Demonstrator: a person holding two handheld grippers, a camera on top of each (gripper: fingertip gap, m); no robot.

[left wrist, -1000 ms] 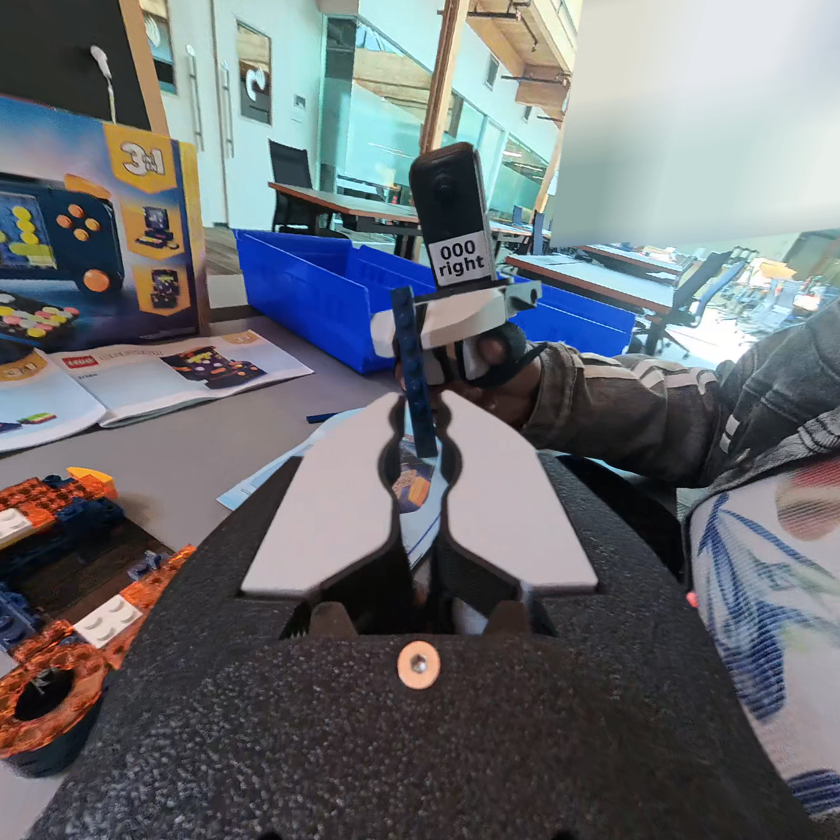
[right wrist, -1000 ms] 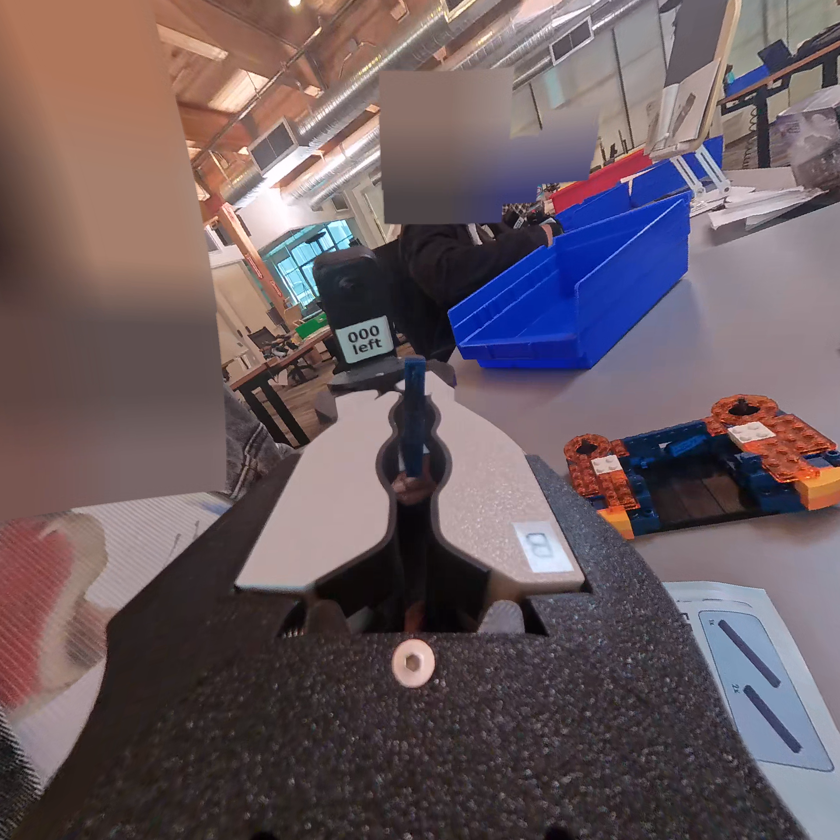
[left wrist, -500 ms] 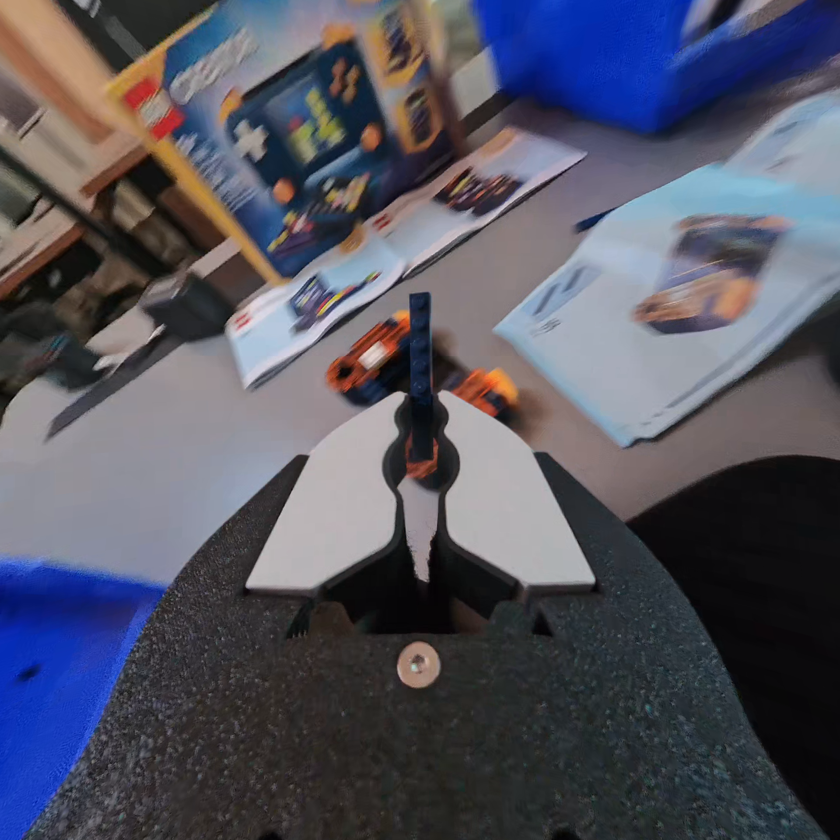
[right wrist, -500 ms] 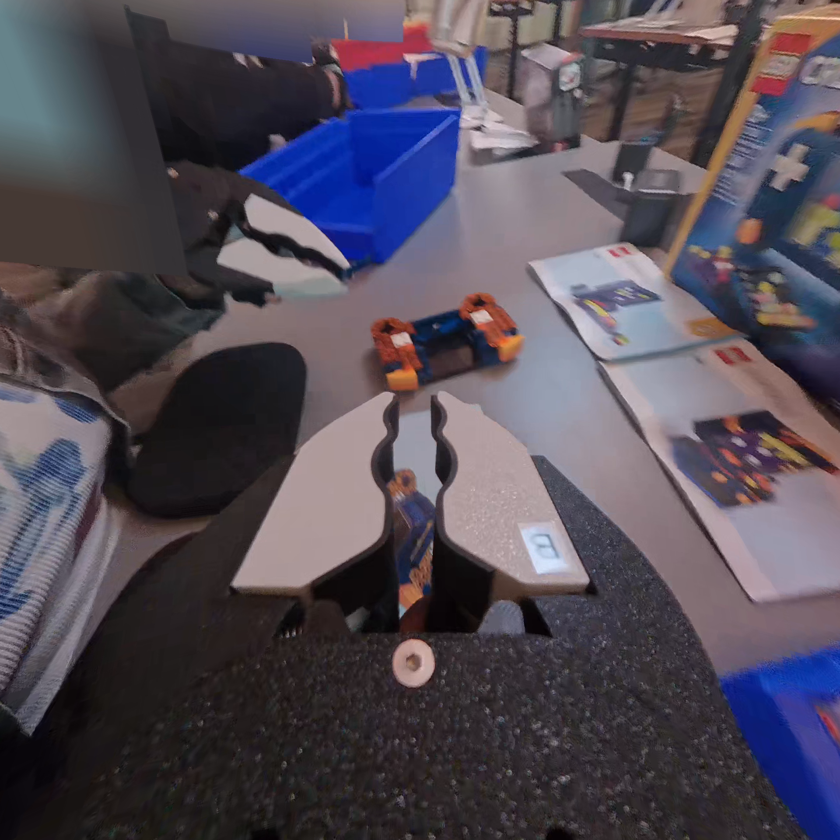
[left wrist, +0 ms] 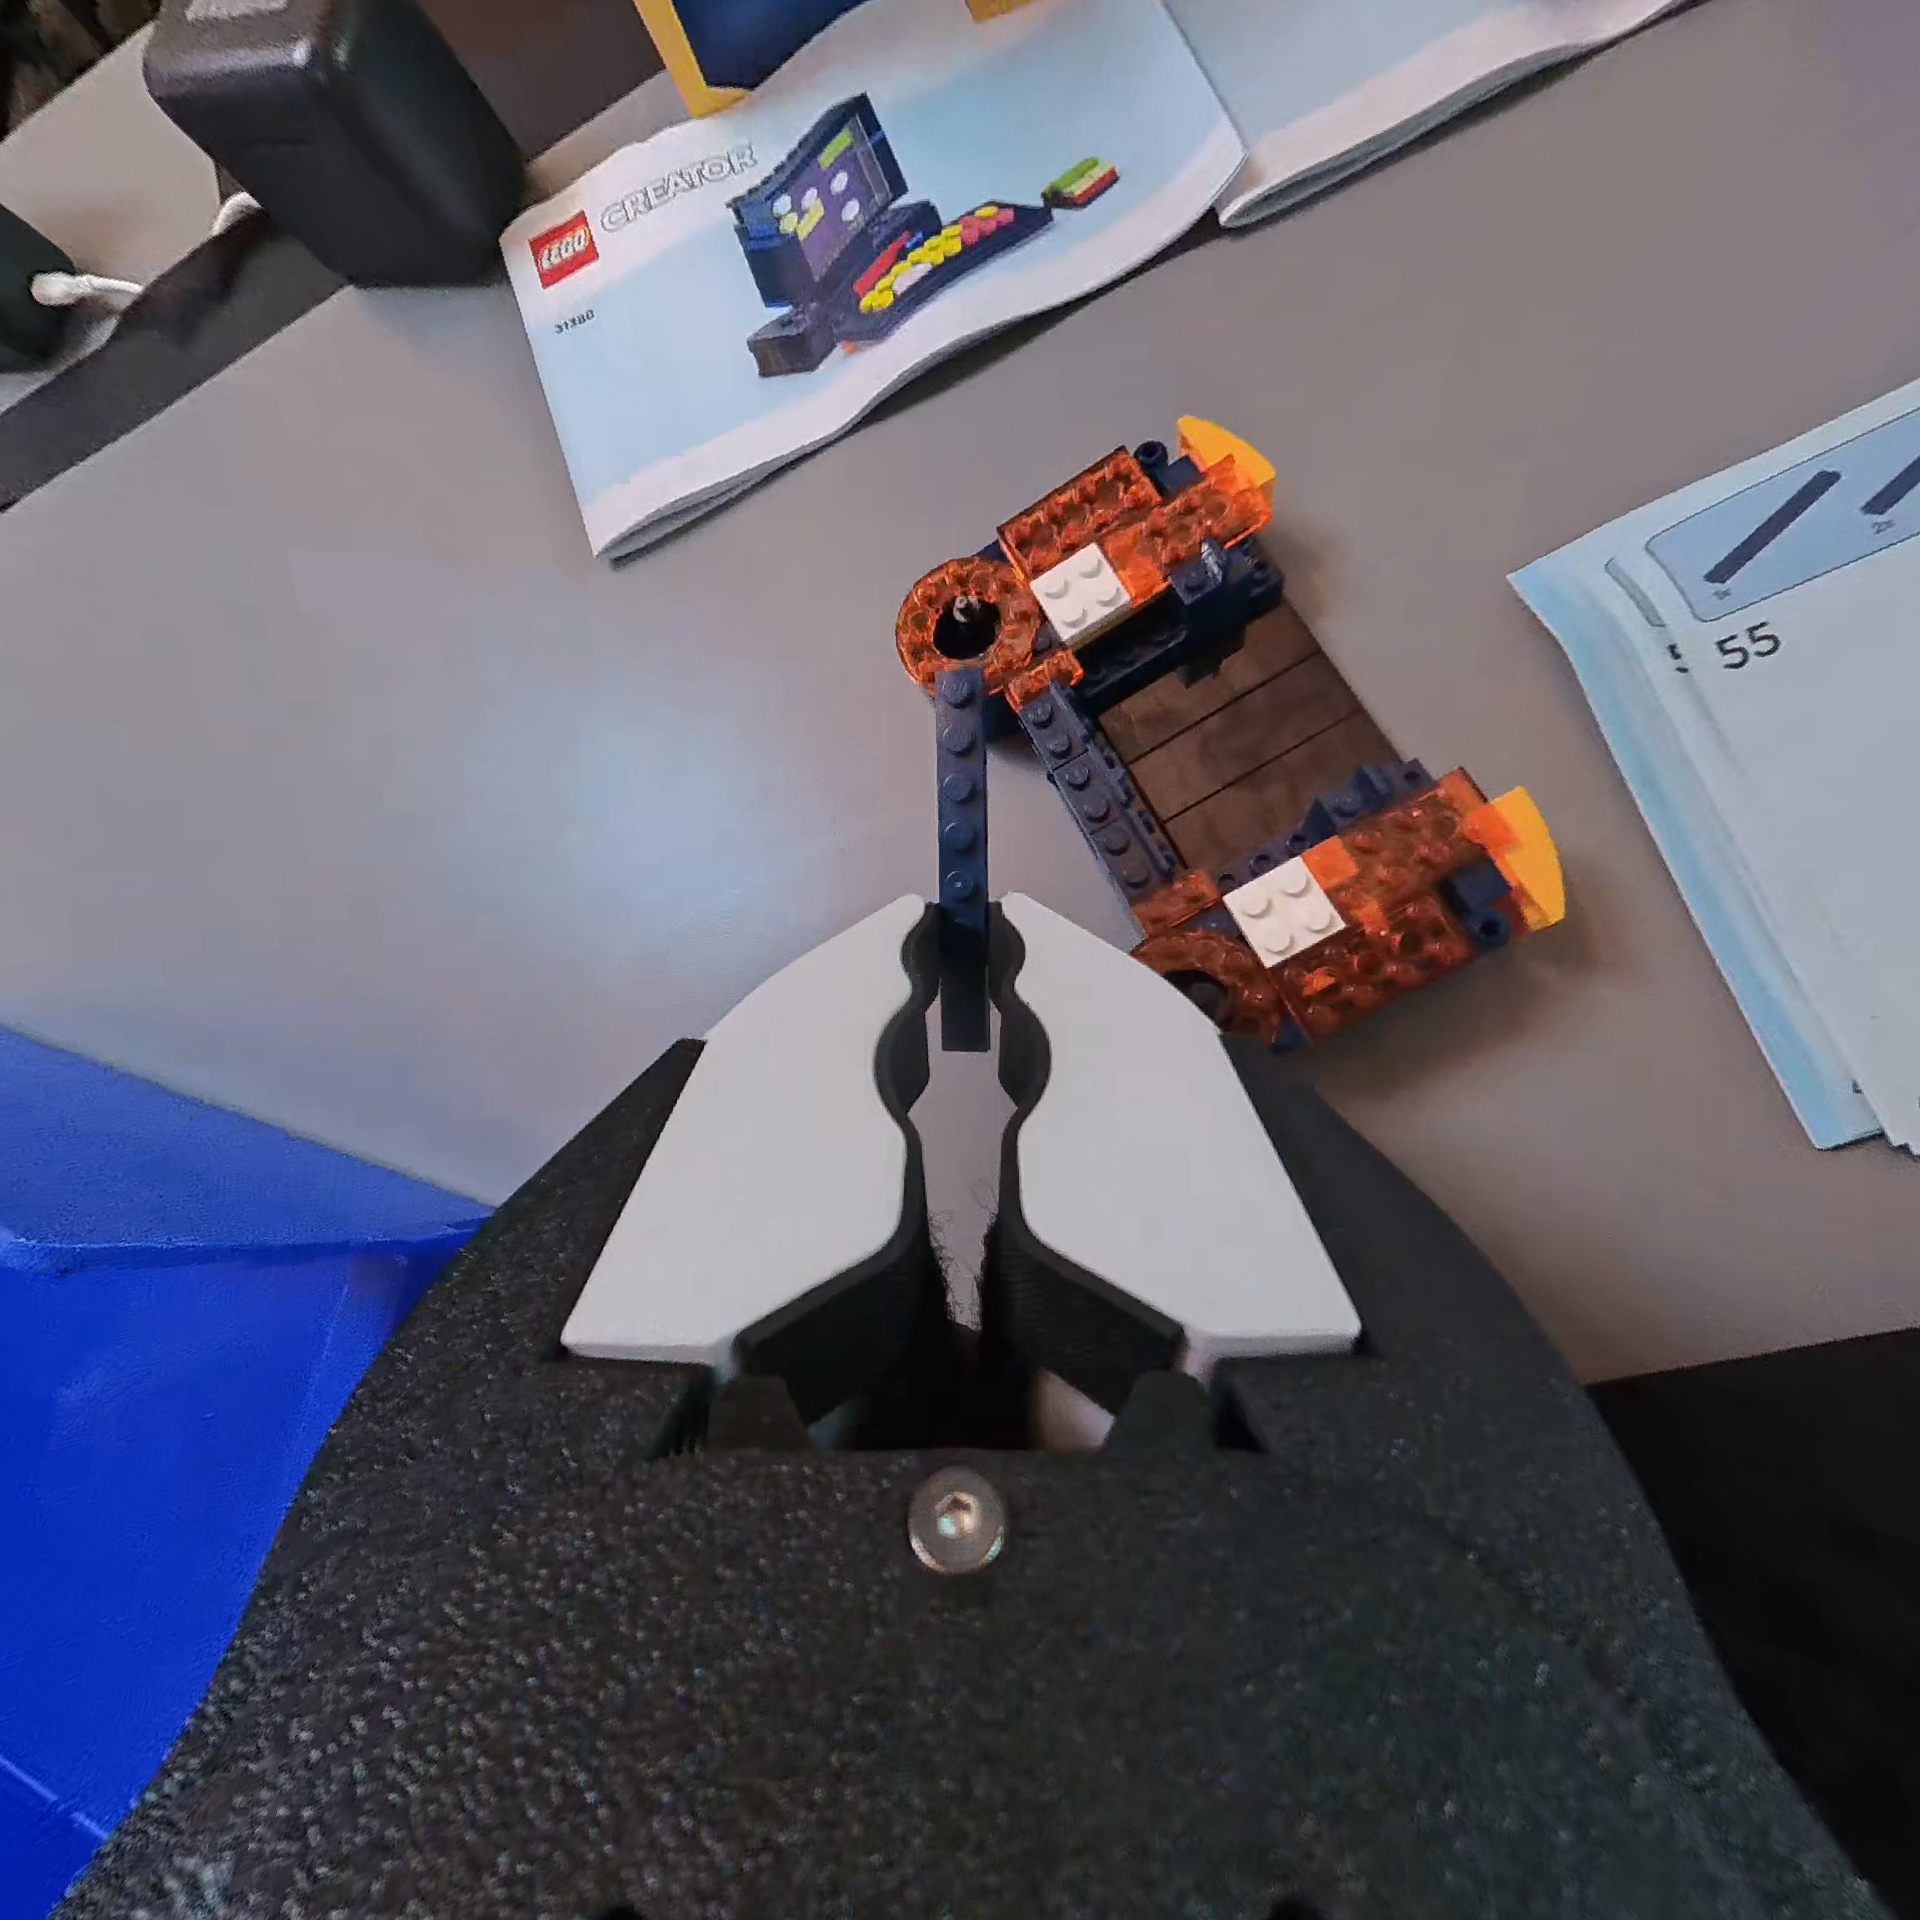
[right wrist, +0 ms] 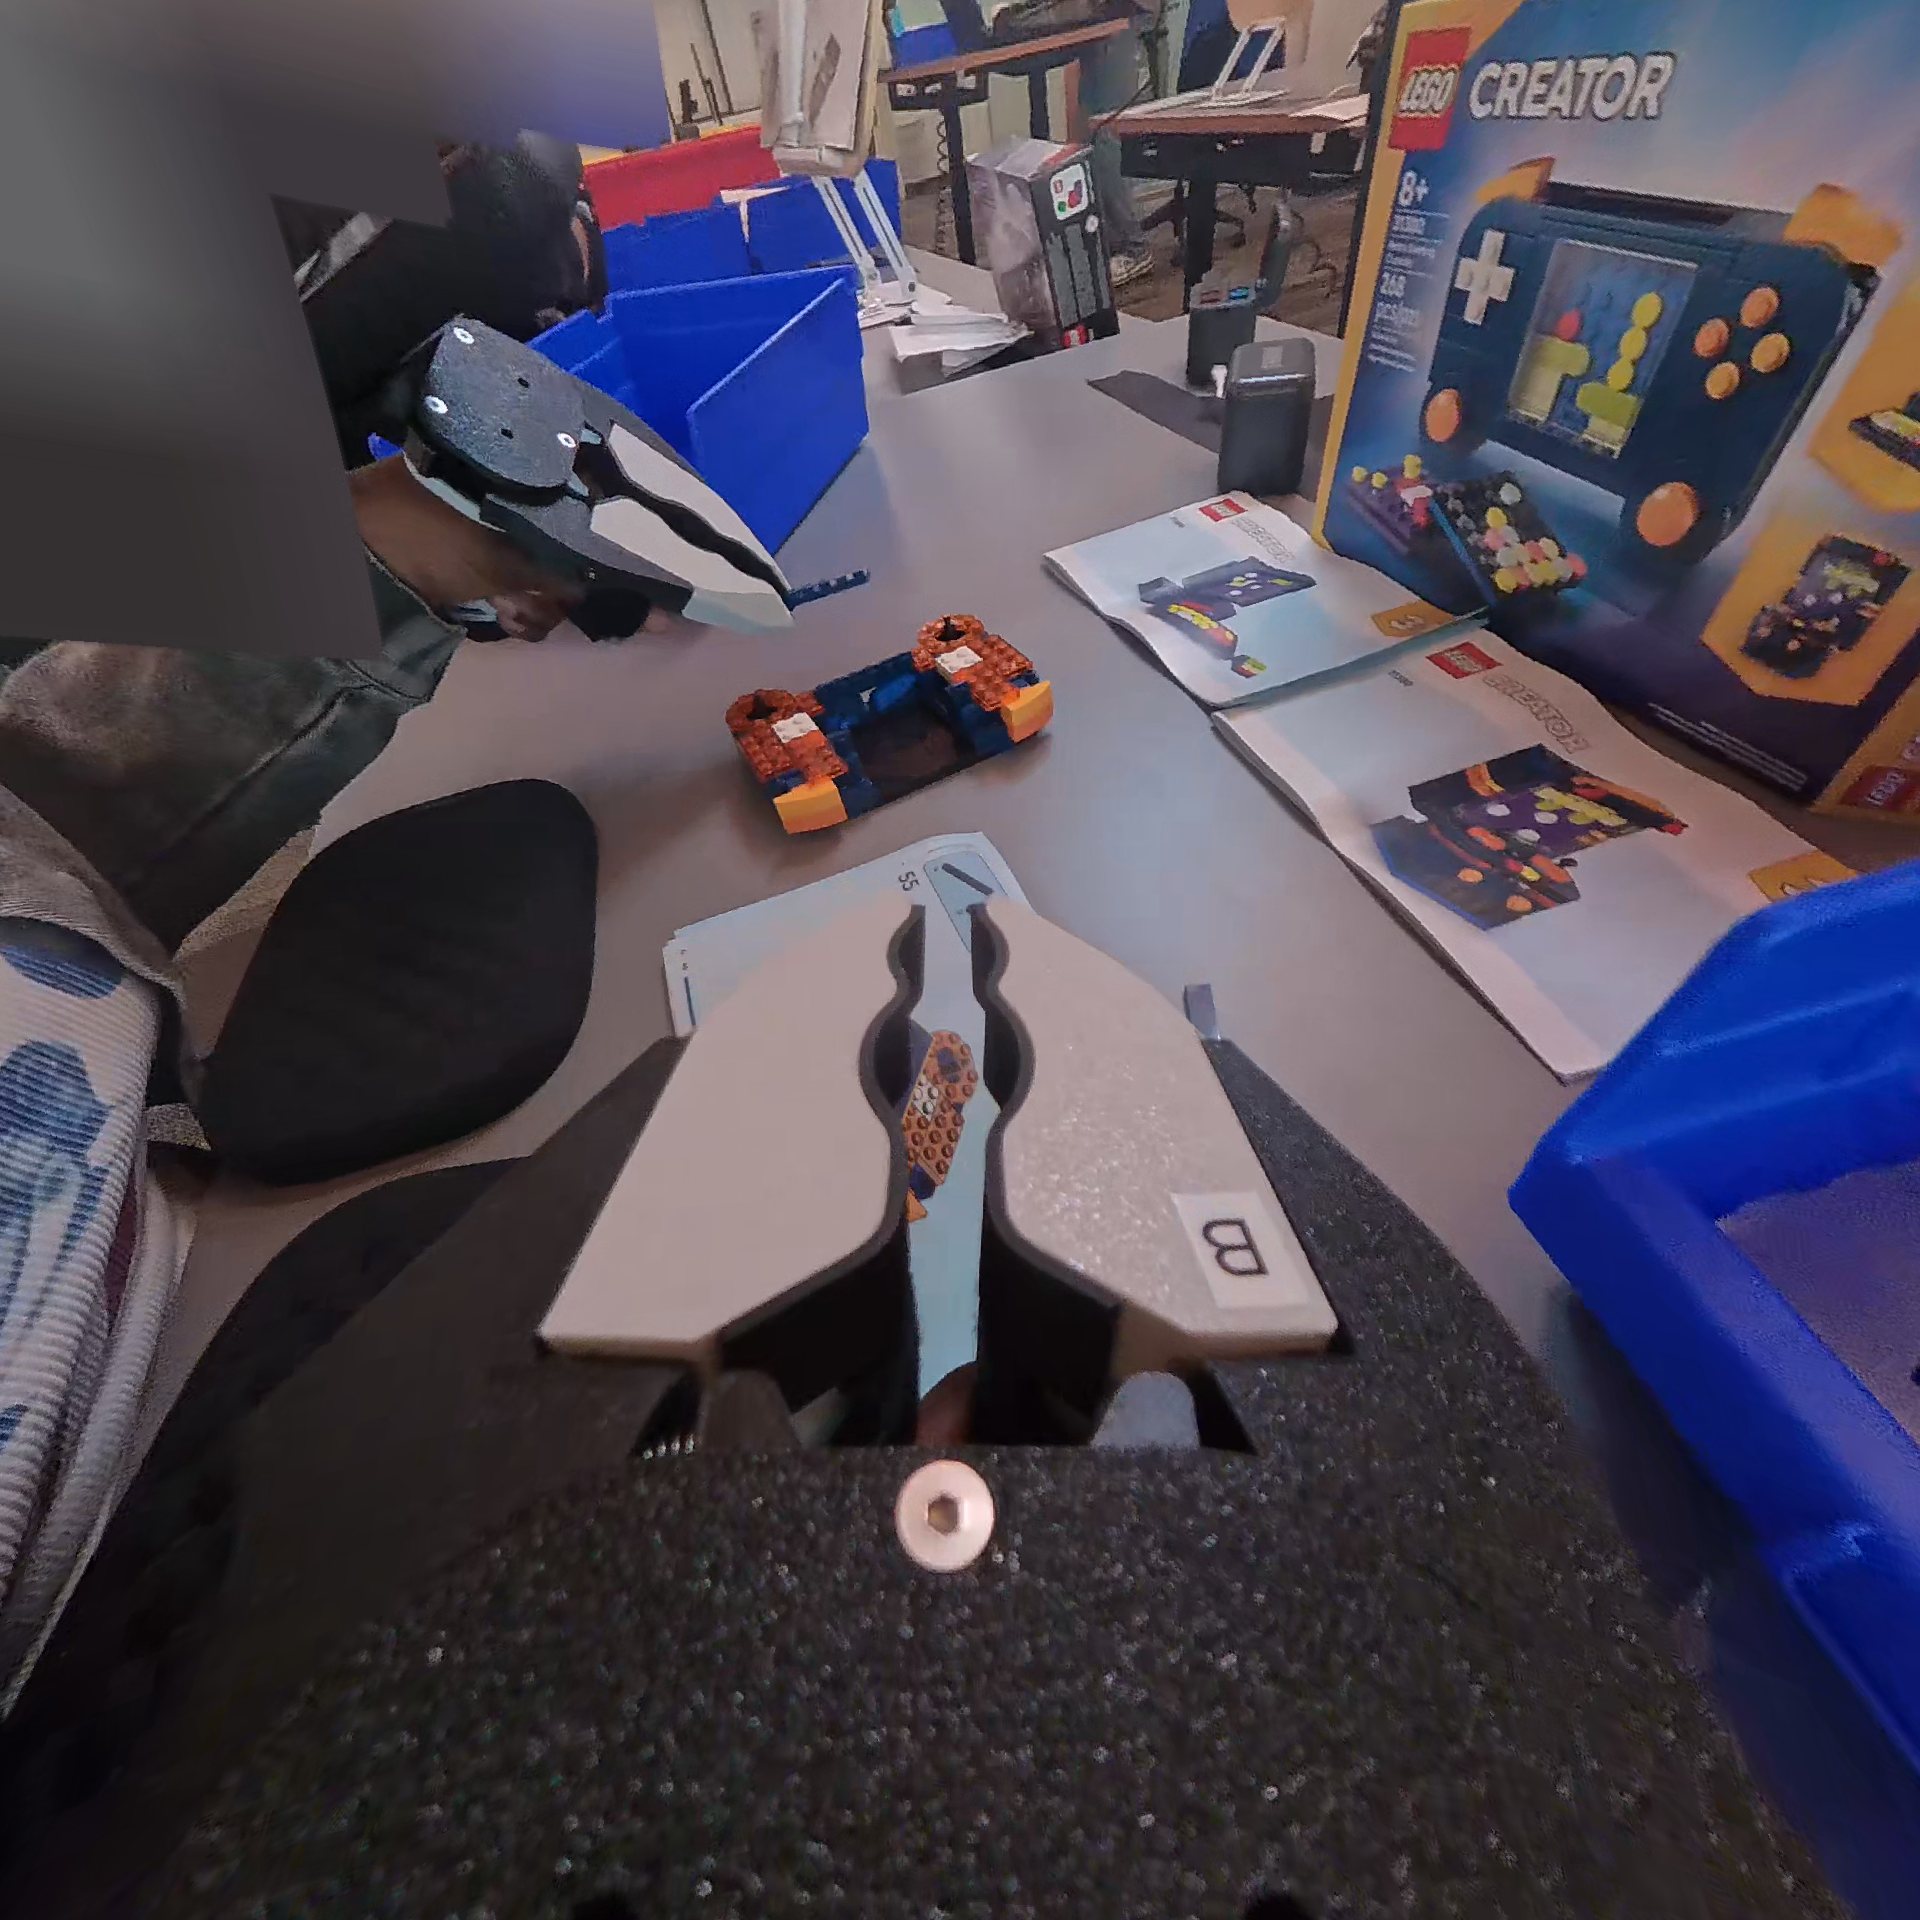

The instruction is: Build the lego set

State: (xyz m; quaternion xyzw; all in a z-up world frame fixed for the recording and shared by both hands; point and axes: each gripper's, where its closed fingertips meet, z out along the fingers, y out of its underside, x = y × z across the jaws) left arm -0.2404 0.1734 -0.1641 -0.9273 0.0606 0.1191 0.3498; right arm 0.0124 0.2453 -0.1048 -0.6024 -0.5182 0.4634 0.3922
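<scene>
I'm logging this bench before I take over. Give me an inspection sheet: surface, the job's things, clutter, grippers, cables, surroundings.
Surface: grey table, flat, no spills seen.
Job's things: orange and dark blue brick model lying on the table; long dark blue studded plate; open instruction booklet.
Clutter: two closed booklets; brick set box standing upright; blue bins; black pad.
Grippers: left gripper shut on the plate, its far end near the model's round orange corner; right gripper open, nothing in it, above the open booklet.
Cables: white cord beside a black box.
Surroundings: desks and chairs behind; a person's sleeve.
</scene>
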